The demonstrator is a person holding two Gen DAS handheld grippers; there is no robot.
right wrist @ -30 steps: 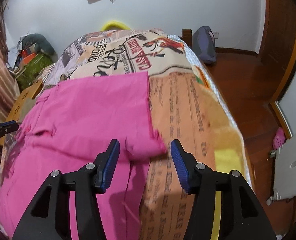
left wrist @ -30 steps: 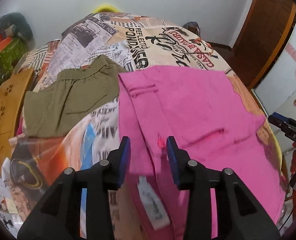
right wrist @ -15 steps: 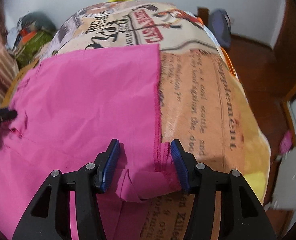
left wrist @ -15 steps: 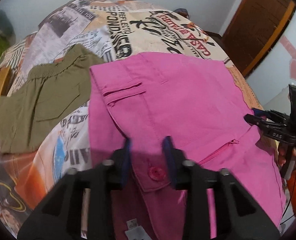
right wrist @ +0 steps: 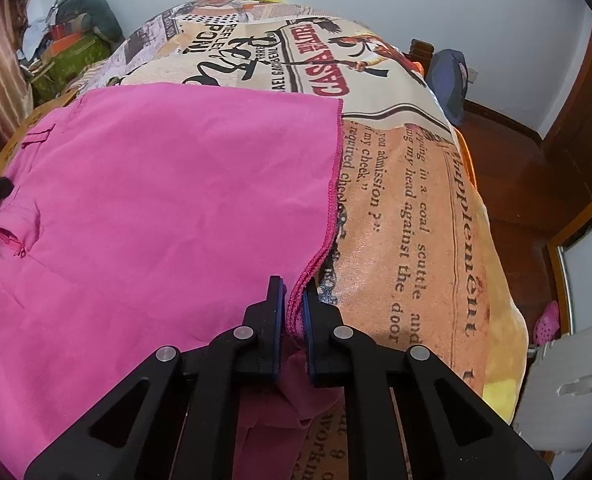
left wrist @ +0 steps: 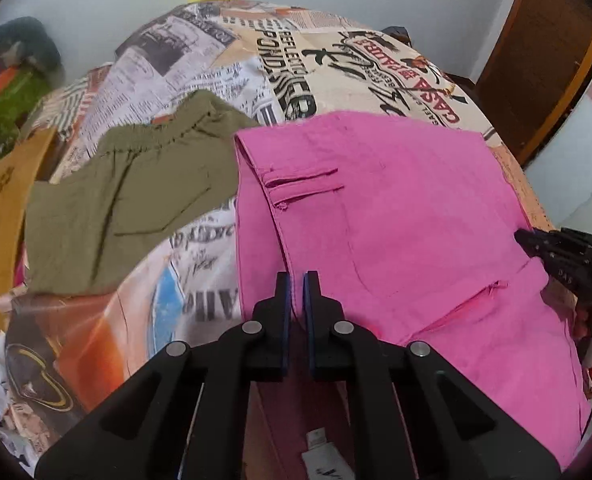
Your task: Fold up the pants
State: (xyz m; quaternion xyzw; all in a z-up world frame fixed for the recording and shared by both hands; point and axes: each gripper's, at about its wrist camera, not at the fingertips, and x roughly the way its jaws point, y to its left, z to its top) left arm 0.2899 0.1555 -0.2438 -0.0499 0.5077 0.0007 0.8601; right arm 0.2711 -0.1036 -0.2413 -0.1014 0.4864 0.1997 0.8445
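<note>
Pink pants lie spread on a bed covered with a newspaper-print blanket. In the left wrist view my left gripper is shut on the waistband edge of the pink pants, near the welt pocket. In the right wrist view the same pink pants fill the left half, and my right gripper is shut on their stitched hem edge. The right gripper also shows at the right border of the left wrist view, its jaws hidden there by the cloth.
Olive-green shorts lie on the blanket left of the pink pants. A wooden headboard stands at the far left. Piled clutter sits by the wall. The bed's right edge drops to a wooden floor.
Both grippers came down onto the pink pants and closed: the left on the waistband edge, the right on the hem edge.
</note>
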